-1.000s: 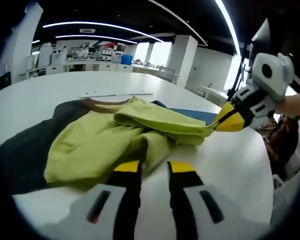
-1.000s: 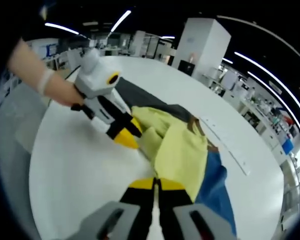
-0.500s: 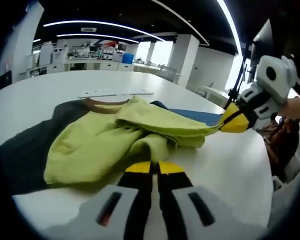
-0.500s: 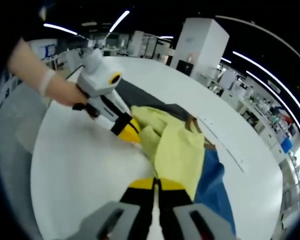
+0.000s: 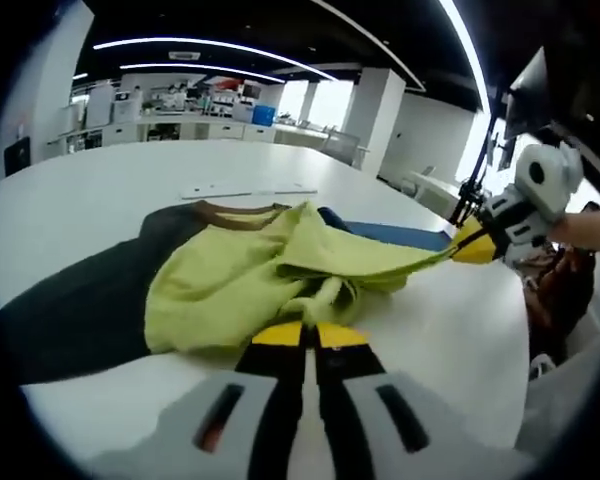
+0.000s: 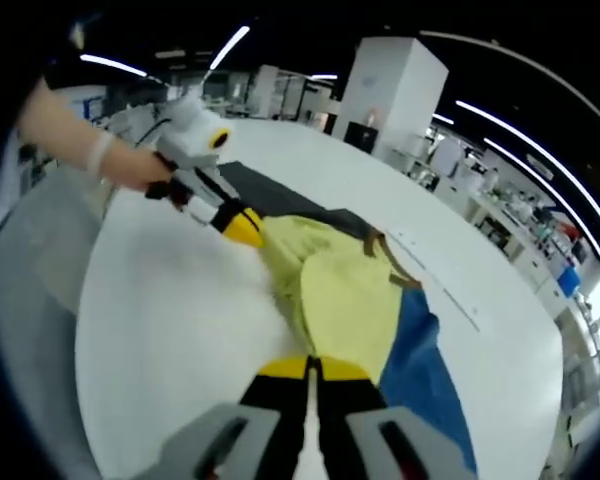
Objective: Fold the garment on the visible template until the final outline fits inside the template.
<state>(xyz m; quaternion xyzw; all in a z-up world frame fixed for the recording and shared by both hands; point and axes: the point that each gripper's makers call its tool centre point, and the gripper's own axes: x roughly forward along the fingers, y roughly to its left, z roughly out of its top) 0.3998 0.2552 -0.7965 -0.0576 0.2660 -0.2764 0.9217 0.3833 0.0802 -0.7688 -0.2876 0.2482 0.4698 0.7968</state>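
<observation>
A yellow-green garment [image 5: 242,272] with a brown collar [image 5: 230,209] lies rumpled on a white round table [image 5: 450,330], over a dark grey sheet [image 5: 70,310] and a blue sheet [image 5: 390,233]. My left gripper [image 5: 302,336] is shut on the garment's near edge. At the right, my right gripper [image 5: 474,245] is shut on another corner, and the cloth runs taut to it. In the right gripper view, my right gripper [image 6: 310,368] pinches the garment [image 6: 340,295], and the left gripper [image 6: 237,227], held by a hand, grips the far corner.
A flat white strip [image 5: 245,190] lies on the table beyond the collar, also seen as a strip [image 6: 435,290] to the right of the garment. The blue sheet [image 6: 420,375] and dark sheet [image 6: 265,188] extend past the garment. Office desks stand far behind.
My left gripper went from open to shut on the garment's edge. Both grippers then drew apart, pulling the cloth flatter and longer between them.
</observation>
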